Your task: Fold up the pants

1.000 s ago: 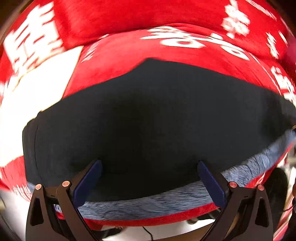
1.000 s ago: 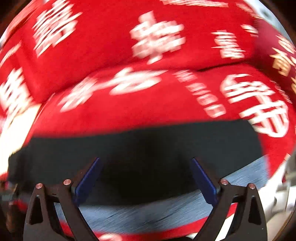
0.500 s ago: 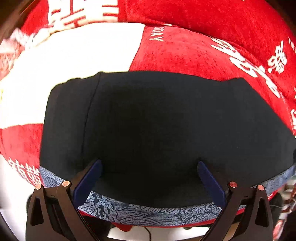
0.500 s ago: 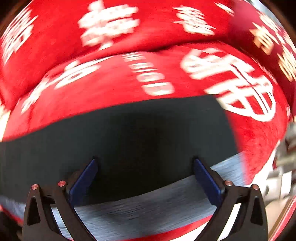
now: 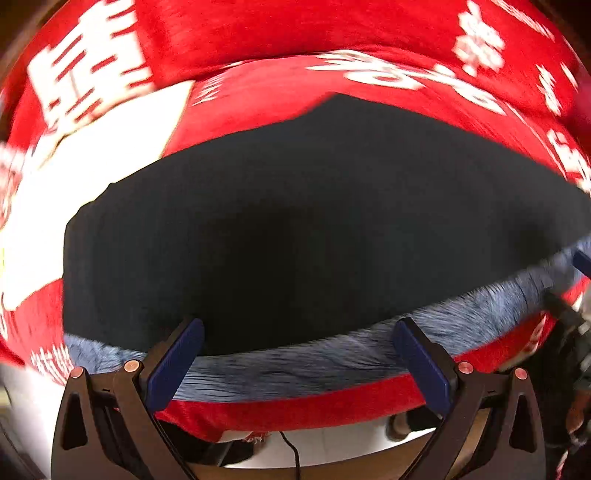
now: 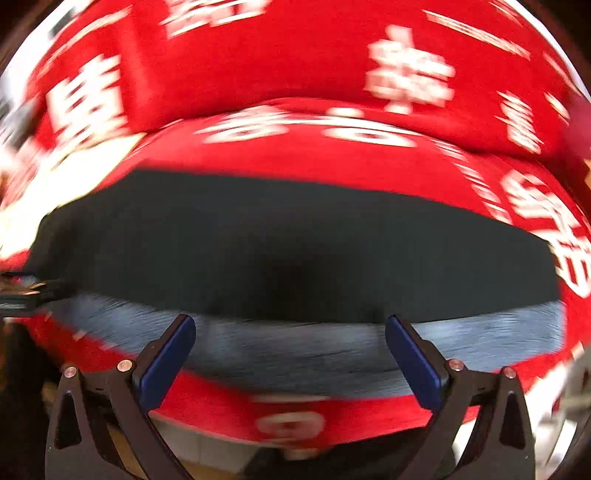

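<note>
One pair of dark pants (image 5: 295,229) lay on the bed, and it carried one grey-blue patterned band (image 5: 332,354) along the bed's near edge. One red cover (image 5: 332,29) with white characters lay under it, with one white patch (image 5: 92,155) toward the bed's left side. There were two hand-held grippers: the left hand-held gripper (image 5: 297,354) and the right hand-held gripper (image 6: 290,350), each with two blue-padded fingers spread apart and nothing between them. One thin dark cable (image 5: 291,452) hung below the bed's near edge (the white characters were too blurred to count).
</note>
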Tool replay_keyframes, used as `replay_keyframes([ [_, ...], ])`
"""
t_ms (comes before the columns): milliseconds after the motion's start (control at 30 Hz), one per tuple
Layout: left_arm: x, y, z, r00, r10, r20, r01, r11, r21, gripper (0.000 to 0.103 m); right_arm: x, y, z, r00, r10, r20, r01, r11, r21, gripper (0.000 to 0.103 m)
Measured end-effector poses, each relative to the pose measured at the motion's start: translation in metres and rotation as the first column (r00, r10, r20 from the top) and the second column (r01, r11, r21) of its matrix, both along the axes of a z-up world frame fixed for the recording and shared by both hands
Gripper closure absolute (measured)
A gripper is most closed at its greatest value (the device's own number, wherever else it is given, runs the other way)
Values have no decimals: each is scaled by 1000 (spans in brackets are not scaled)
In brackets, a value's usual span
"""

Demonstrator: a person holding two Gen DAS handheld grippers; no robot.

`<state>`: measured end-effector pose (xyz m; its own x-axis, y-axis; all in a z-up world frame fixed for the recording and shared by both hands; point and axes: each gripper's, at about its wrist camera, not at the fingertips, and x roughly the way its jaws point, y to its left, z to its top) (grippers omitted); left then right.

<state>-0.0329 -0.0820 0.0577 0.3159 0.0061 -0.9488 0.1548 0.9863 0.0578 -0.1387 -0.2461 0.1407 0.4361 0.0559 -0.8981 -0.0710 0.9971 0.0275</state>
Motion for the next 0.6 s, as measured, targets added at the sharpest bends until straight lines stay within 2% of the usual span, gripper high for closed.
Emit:
replay_keyframes([
  [67,0,-3,-9,1000,-14,-4,14,999,44,0,-1,19,-9,999,33,-15,-34,998,-59,1],
  [133,2,5,-14,1000,1,-16,0,1000,24,0,0,15,-17,1000,7,-29,-10,992,-126,1],
  [233,-1,20,-12,1000,24,1,-24,999,21,0,-1,-31,-17,992,-121,-43,117,989,-88,0],
  [400,-11,46,-17,997,77,-9,-76,996,44,0,-7,-102,-16,961,-268,-67,261,960,-100,0],
  [467,-15,62,-19,991,128,-31,-127,991,32,0,-9,-126,-12,934,-351,-71,340,931,-134,0],
  [533,-23,66,-17,986,161,-34,-161,987,2,0,-4,-130,-6,926,-372,-60,364,924,-116,0],
  [600,-25,60,-11,988,151,-24,-152,988,-31,0,-2,-104,6,946,-321,-30,318,945,-81,0],
])
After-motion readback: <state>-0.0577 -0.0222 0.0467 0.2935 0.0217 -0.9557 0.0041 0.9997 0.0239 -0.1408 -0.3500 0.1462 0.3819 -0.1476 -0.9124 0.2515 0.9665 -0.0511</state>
